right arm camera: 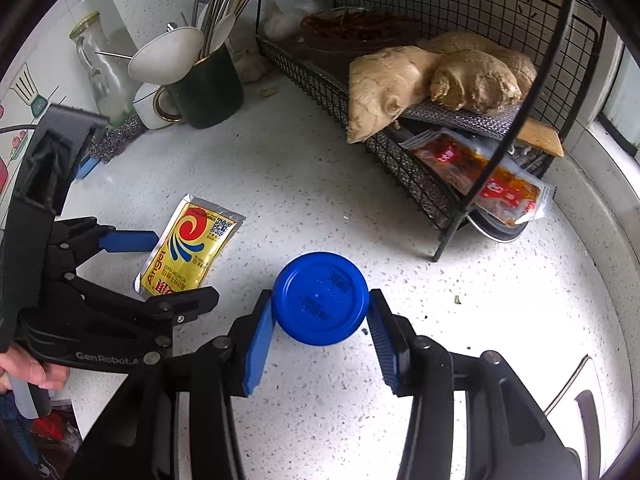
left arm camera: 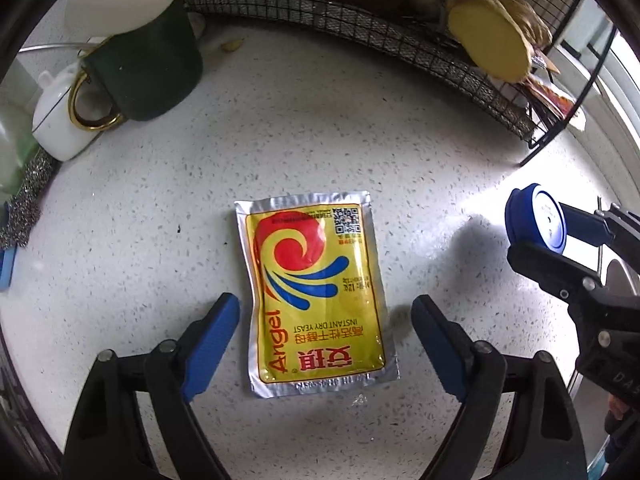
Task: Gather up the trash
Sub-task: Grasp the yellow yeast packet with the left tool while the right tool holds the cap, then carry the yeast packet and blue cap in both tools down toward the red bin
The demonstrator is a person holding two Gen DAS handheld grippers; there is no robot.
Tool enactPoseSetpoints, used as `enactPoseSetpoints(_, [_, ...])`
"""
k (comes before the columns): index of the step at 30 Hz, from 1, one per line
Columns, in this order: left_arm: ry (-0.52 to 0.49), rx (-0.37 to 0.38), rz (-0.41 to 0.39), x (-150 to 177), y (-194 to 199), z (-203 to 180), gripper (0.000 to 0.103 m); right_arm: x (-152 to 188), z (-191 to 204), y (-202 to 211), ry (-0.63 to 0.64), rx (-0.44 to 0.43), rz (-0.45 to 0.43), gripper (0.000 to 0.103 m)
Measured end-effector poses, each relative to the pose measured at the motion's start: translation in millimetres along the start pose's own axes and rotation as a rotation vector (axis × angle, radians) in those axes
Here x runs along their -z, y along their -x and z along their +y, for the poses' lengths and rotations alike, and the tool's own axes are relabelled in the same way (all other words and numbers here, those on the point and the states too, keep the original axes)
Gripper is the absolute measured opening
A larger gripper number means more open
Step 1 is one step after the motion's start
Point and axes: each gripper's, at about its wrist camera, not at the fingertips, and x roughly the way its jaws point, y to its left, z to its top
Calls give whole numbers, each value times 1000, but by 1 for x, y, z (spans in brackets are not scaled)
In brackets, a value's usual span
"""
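A yellow and silver yeast packet (left arm camera: 316, 296) lies flat on the speckled white counter (left arm camera: 360, 140). My left gripper (left arm camera: 326, 320) points down over it, open, with one blue pad on each side of the packet and neither pad touching it. The right wrist view shows the same packet (right arm camera: 192, 248) and left gripper (right arm camera: 186, 266) at the left. My right gripper (right arm camera: 320, 312) is shut on a round blue lid (right arm camera: 320, 298), its pads pressing the lid's rim on both sides. In the left wrist view the lid (left arm camera: 536, 220) hangs above the counter at the right.
A black wire basket (right arm camera: 400, 160) at the back right holds ginger (right arm camera: 440, 76) and red sauce packets (right arm camera: 480, 176). At the back left stand a dark green utensil cup (right arm camera: 208, 92), a white cup (left arm camera: 60, 120), a steel scourer (right arm camera: 116, 140) and a glass jar (right arm camera: 96, 60). A hand (right arm camera: 32, 372) holds the left gripper.
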Motion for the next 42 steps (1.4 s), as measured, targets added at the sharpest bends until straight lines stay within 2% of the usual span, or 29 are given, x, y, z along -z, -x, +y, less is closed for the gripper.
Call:
enactPoseSetpoints(3, [-28,4,-2,6,6,-6,62,0,1,-3,-4,1,5,43])
enactPoseSetpoints(7, [-30,32,-2,14,11,-6,51,5,2,-5,-8,4,11,43])
enactPoseSetpoints(10, [-20,42,-2,20,17,-8,48,6,4,-8,-16,10,19,43])
enactPoseSetpoints(18, [-23,74,-6,51,31,-8,47,15,19,3,-10,40,34,43])
enactPoseSetpoints(23, [-25,139,-21,81,59,-17,47,22,38,17,-11,56,30,43])
enactPoseSetpoints(26, [-54,133,-56,98,81,-24,47,31,48,27,-16,64,34,43])
enactPoseSetpoints(31, [-64,148,-100,126,118,-14,47,42,73,46,-15,73,24,43])
enactPoseSetpoints(36, [-88,159,-134,164,158,12,47,58,104,68,-8,86,-4,43])
enactPoseSetpoints(42, [-102,153,-165,230,205,26,47,86,146,90,-2,81,-25,43])
